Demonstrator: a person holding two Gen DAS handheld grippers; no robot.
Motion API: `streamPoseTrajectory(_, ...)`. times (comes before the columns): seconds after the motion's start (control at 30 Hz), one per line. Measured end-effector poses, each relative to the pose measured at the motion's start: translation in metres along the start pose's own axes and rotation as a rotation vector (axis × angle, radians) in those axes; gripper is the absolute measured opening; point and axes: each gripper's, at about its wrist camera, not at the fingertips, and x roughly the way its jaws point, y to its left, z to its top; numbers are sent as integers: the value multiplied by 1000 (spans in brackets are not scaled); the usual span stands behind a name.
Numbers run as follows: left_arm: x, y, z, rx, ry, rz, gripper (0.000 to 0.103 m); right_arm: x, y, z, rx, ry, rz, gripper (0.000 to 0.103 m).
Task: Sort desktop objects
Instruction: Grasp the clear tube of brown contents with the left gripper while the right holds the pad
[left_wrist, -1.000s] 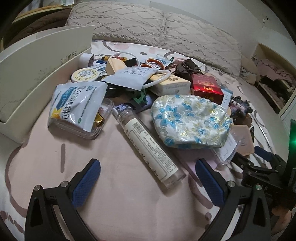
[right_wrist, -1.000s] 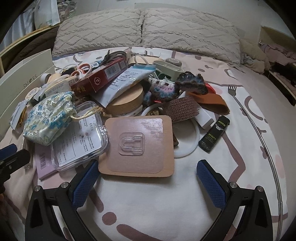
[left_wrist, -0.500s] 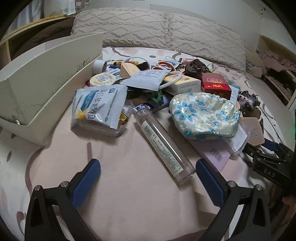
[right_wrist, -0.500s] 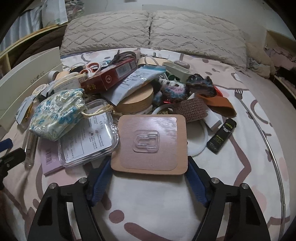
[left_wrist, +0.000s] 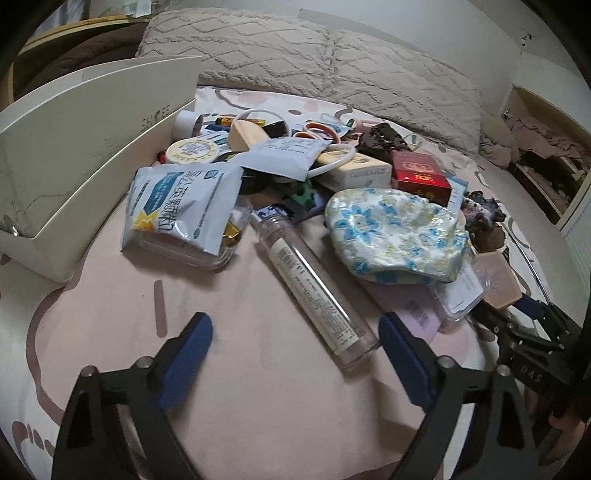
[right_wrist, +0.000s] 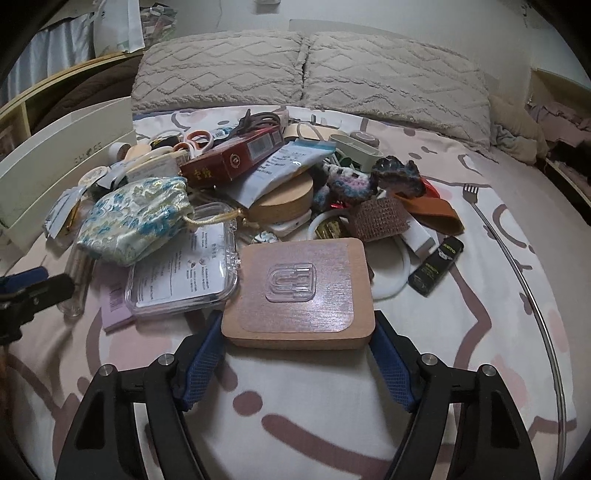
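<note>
1. The right gripper, its jaws just drawn in, clamps the near edge of a tan wooden block with a clear hook stuck on top; the block lies at the near edge of the pile on the bed, apparently the first pick of the sort
2. The left gripper, jaws narrowing but apart, holds nothing; a clear tube lies between its fingers, untouched
3. Beyond, floral pouch, red carton, scissors and the rest remain heaped mid-bed
4. At the bed's left edge, a white box shows nothing sorted into it
</note>
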Motion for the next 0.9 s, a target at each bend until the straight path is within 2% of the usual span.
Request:
streamPoseTrajectory(0.07, 0, -3, 0, 9, 6, -45, 62, -2, -1, -3, 12, 2, 0, 77)
streamPoseTrajectory(0.27, 1, -9, 0, 18, 21, -121, 36, -9, -10, -13, 70, 5, 25, 77)
streamPoseTrajectory(0.9, -13, -6, -10, 23, 30, -154, 22, -32, -4, -36, 98, -19, 24, 77)
